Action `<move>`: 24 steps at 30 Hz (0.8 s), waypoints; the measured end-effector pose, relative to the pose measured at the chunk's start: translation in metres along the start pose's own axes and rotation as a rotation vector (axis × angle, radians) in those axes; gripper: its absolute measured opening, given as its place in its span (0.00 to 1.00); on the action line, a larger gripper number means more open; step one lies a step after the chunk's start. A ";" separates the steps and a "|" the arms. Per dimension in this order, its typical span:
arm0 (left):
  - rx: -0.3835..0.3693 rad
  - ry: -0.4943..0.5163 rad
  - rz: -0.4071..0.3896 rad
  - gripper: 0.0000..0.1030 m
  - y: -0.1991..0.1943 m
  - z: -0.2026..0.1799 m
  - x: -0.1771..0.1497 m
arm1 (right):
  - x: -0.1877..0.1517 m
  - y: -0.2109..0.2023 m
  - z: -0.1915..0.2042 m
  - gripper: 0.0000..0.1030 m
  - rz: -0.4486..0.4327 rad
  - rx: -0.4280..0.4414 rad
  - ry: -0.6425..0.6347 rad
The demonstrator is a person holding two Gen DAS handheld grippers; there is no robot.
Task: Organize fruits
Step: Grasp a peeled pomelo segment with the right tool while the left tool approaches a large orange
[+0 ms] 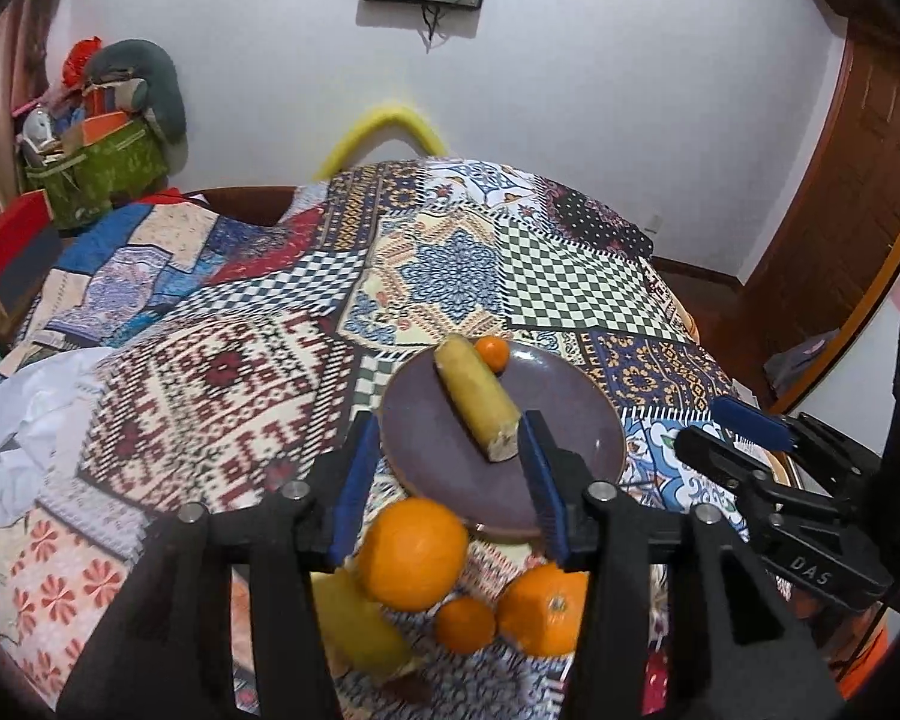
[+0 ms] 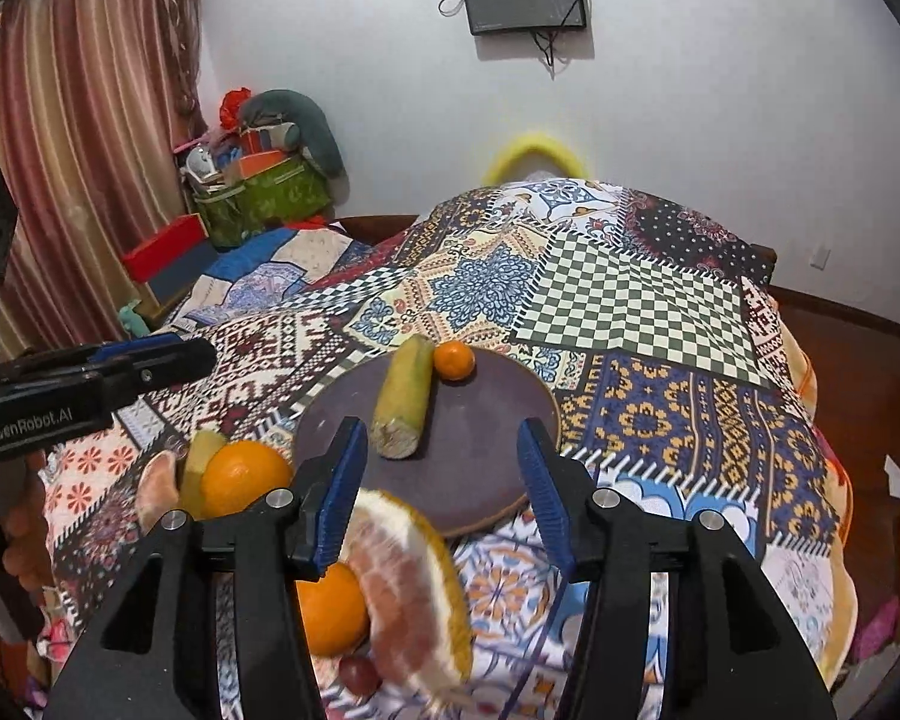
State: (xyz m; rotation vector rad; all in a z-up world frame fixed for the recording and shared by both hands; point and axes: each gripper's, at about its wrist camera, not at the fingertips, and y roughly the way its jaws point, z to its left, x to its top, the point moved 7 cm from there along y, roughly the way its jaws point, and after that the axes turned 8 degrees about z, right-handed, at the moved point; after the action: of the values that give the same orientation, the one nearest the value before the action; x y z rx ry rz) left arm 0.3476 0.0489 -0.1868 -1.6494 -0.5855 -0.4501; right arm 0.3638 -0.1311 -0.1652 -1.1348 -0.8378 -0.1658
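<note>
A purple plate (image 1: 450,456) (image 2: 486,420) lies on the patchwork cloth and holds a yellow-green cut stalk (image 1: 477,402) (image 2: 403,399) and a small tangerine (image 1: 491,353) (image 2: 453,360). My left gripper (image 1: 447,480) is open and empty, above a large orange (image 1: 413,552). Near it lie a second orange (image 1: 543,609), a small tangerine (image 1: 465,624) and a yellow piece (image 1: 360,624). My right gripper (image 2: 441,486) is open and empty, above a peeled pomelo wedge (image 2: 414,588). Oranges (image 2: 243,477) (image 2: 330,609) and a grape (image 2: 359,675) lie beside the wedge.
The left gripper shows in the right wrist view (image 2: 90,384), the right gripper in the left wrist view (image 1: 768,468). White cloth (image 1: 24,420) lies at the left. A green bag of clutter (image 2: 258,192) and a red box (image 2: 162,252) stand at the back left.
</note>
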 end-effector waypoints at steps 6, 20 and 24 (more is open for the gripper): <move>0.020 -0.009 0.024 0.52 -0.013 0.012 -0.023 | -0.017 -0.009 0.005 0.49 0.013 -0.006 0.002; 0.018 -0.038 0.144 0.54 0.015 0.029 -0.078 | -0.063 0.025 0.003 0.55 0.140 -0.026 0.012; 0.022 -0.031 0.165 0.54 0.025 0.030 -0.080 | -0.069 0.040 0.000 0.55 0.182 -0.023 0.020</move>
State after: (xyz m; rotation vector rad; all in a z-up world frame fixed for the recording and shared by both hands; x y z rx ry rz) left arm 0.2984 0.0659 -0.2590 -1.6705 -0.4711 -0.2972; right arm 0.3369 -0.1331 -0.2408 -1.2226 -0.7122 -0.0363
